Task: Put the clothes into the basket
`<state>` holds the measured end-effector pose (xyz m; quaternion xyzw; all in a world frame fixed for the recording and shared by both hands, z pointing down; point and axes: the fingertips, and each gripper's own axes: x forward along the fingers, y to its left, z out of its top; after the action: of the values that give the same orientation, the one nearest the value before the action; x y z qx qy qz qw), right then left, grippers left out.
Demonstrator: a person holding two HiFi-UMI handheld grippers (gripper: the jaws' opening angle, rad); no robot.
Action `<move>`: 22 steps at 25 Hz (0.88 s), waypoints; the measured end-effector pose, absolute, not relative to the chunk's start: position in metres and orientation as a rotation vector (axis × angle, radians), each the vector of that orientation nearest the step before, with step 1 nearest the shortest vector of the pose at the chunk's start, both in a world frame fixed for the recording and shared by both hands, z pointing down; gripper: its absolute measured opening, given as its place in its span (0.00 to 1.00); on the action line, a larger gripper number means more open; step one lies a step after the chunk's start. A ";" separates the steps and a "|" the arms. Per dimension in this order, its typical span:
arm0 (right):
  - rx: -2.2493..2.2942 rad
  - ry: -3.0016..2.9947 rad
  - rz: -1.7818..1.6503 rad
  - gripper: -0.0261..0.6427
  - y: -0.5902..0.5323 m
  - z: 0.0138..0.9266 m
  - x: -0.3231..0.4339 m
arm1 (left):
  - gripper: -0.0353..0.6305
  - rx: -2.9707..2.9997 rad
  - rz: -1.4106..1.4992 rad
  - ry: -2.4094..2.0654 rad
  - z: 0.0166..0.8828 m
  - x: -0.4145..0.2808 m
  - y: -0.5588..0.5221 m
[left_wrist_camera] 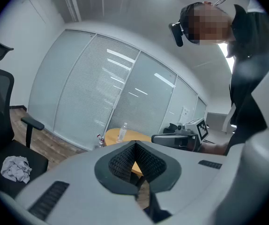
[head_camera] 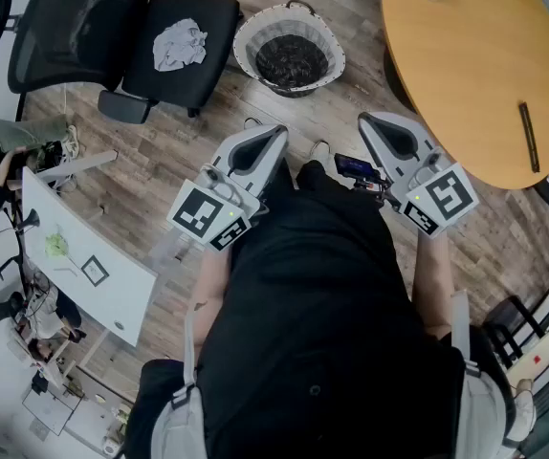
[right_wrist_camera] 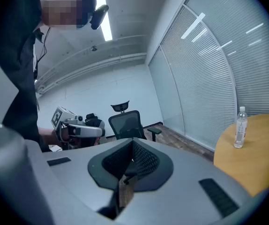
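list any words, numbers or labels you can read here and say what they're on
No readable text in any view.
Left gripper, marker cube: black-and-white square pattern only, no letters.
Right gripper, marker cube: the same.
Bottle: any print is too small to read.
Square card on the white desk: too small to read.

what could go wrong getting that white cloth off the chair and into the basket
1. The left gripper and right gripper are both shut and empty; reaching like that would likely shove the white cloth across the chair seat instead of pinching it.
2. The crumpled cloth may unfurl when lifted and drape over the basket rim rather than drop in.
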<state>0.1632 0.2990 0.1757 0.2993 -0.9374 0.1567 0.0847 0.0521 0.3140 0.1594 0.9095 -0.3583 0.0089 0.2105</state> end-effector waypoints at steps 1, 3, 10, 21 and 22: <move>0.894 -2.795 0.469 0.06 0.299 0.175 0.164 | 0.06 2.528 0.027 -0.995 0.158 0.053 0.315; 0.905 -2.798 0.475 0.06 0.298 0.173 0.165 | 0.06 2.528 0.031 -0.993 0.157 0.054 0.316; 0.920 -2.830 0.505 0.06 0.296 0.170 0.171 | 0.06 2.528 0.039 -1.003 0.158 0.057 0.317; 0.878 -2.818 0.491 0.06 0.298 0.175 0.176 | 0.06 2.496 0.039 -1.017 0.164 0.066 0.313; 0.880 -2.812 0.482 0.06 0.298 0.176 0.178 | 0.06 2.493 0.038 -1.021 0.164 0.067 0.312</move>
<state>0.1780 0.2976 0.1758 0.2939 -0.9390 0.1609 0.0779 0.0670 0.3121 0.1645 0.9022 -0.3696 0.0139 0.2219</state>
